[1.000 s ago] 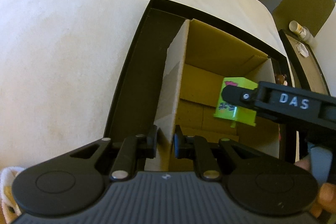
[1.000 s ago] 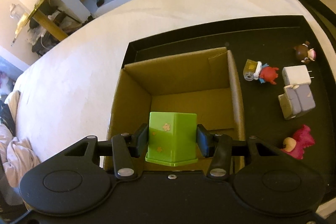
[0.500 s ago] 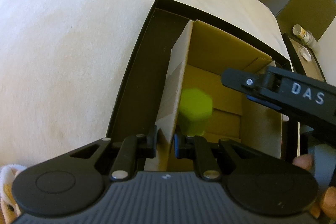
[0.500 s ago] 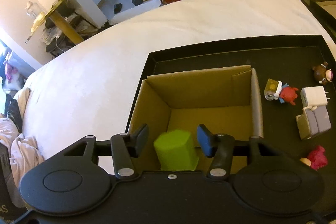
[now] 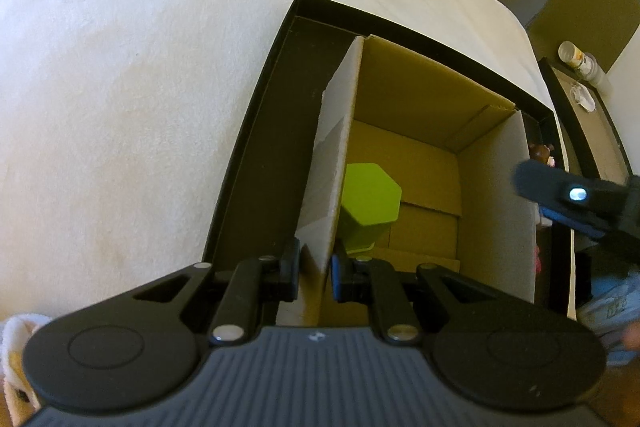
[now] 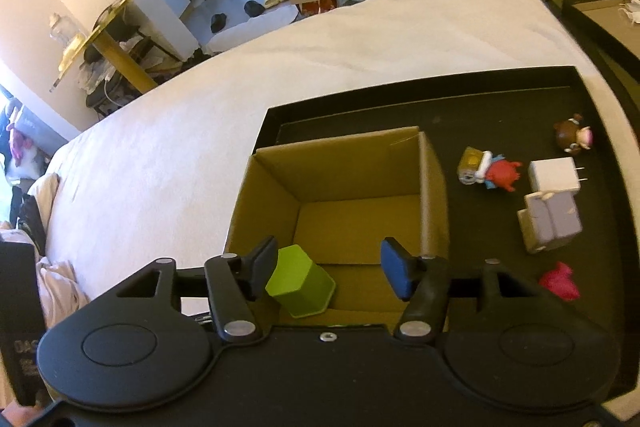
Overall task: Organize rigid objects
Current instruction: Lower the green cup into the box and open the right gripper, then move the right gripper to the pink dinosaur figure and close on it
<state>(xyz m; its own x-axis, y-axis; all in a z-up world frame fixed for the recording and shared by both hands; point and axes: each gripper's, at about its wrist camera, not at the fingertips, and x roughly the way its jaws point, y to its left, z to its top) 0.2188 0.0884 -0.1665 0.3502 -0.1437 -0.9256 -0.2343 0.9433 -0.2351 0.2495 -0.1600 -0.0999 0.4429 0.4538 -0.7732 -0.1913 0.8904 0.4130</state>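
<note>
White bedding covers the bed [image 6: 360,39], and a black tray [image 6: 520,99] sits on it with an open cardboard box [image 6: 340,171] at its left end.

Starting at the left, the left gripper [image 5: 316,267] has its fingers pinched nearly together on the box's near left wall, steadying it. Inside, the green container [image 5: 370,205] lies tipped against that wall on the box floor. It looks to be the only item packed so far.

Over the box, the right gripper [image 6: 328,267] has fingers standing apart and empty; the green container [image 6: 300,281] shows below and between them, touching neither as far as I can tell.

To the right of the box, loose on the tray, lie a red figure with a small jar [image 6: 486,169], a brown figure [image 6: 572,137], a white charger plug [image 6: 554,175], a grey block [image 6: 550,223] and a pink toy [image 6: 560,281]. By my reckoning the task is early: one piece in, five left.

A second ago the right fingers clamped the green container upright above the box; they have just been opening, and it has dropped in and toppled. The left grip has not changed.
</note>
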